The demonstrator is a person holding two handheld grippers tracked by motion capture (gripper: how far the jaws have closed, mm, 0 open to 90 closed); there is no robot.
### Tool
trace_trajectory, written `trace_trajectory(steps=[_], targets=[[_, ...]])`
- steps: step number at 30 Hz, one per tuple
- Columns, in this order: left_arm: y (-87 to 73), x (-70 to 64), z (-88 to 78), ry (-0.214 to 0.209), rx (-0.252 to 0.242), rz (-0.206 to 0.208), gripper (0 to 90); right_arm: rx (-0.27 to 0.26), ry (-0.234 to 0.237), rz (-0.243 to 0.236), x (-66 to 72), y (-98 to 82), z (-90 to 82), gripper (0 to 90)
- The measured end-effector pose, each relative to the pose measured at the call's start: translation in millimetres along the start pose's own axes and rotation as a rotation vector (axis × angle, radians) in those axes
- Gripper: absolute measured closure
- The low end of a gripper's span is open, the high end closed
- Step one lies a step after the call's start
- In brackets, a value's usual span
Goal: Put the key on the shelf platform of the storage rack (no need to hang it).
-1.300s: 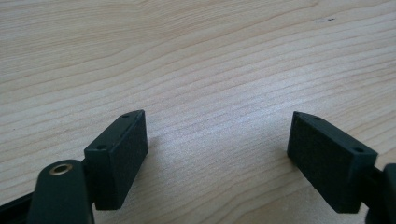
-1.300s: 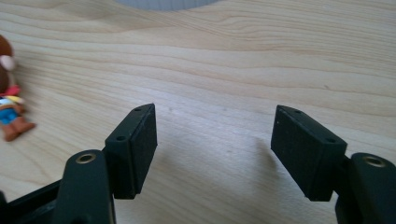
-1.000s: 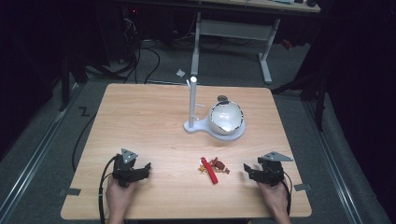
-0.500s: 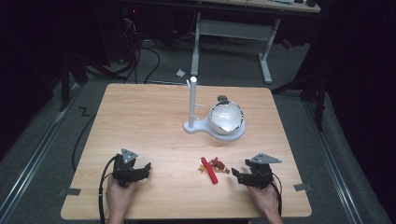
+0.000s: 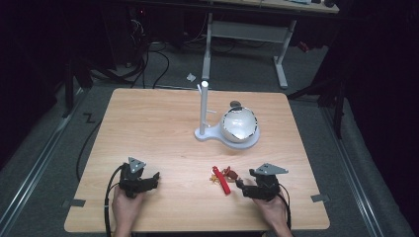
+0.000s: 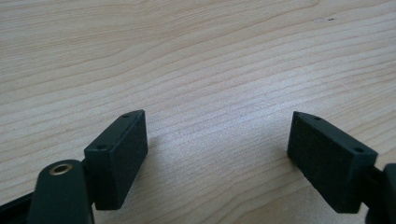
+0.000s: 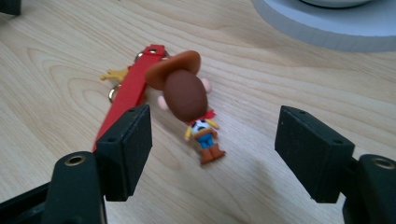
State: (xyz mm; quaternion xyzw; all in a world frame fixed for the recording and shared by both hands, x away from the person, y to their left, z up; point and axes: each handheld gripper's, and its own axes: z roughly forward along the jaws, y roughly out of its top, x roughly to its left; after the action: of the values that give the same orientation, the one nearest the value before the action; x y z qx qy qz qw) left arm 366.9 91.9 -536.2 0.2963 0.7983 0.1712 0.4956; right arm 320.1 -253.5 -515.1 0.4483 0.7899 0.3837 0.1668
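Near the worktop's front edge, the right tool (image 7: 212,154) is hovering spread wide around the cowboy figurine (image 7: 189,102) — its long axis running between the jaws — while the left tool (image 6: 217,158) is sitting open, well apart.

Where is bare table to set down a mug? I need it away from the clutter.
Free: the whole left half, from the left gripper up to the far edge beside the lamp stand. Crowded: the toy keychain by the right gripper.

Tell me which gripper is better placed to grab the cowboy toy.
Right. The right gripper sits beside the cowboy toy, jaws open around it. The left gripper is open over bare table, farther away.
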Motion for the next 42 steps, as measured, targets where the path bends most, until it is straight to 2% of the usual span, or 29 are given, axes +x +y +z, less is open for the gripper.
trace_trajectory(steps=[10, 15, 25, 34, 37, 42], targets=[[-0.1, 0.0, 0.0, -0.001, 0.001, 0.000, 20.5, -0.013, 0.048, -0.040, 18.0, 13.9, 8.9, 21.9], [0.0, 0.0, 0.0, -0.001, 0.001, 0.000, 20.5, 0.024, 0.062, -0.068, 26.7, 17.2, 21.9, 19.8], [0.0, 0.1, 0.0, -0.002, 0.002, 0.001, 20.5, 0.063, 0.058, -0.072, 27.0, 18.9, 36.0, 18.5], [0.0, 0.0, 0.0, -0.002, 0.002, 0.000, 20.5, 0.095, 0.015, -0.102, 28.8, 16.0, 43.5, 25.5], [0.0, 0.0, 0.0, -0.002, 0.002, 0.001, 20.5, 0.080, -0.009, -0.117, 27.3, 13.8, 41.1, 36.8], [0.0, 0.1, 0.0, -0.002, 0.002, 0.001, 20.5, 0.079, -0.019, -0.123, 27.9, 13.6, 40.9, 37.6]])
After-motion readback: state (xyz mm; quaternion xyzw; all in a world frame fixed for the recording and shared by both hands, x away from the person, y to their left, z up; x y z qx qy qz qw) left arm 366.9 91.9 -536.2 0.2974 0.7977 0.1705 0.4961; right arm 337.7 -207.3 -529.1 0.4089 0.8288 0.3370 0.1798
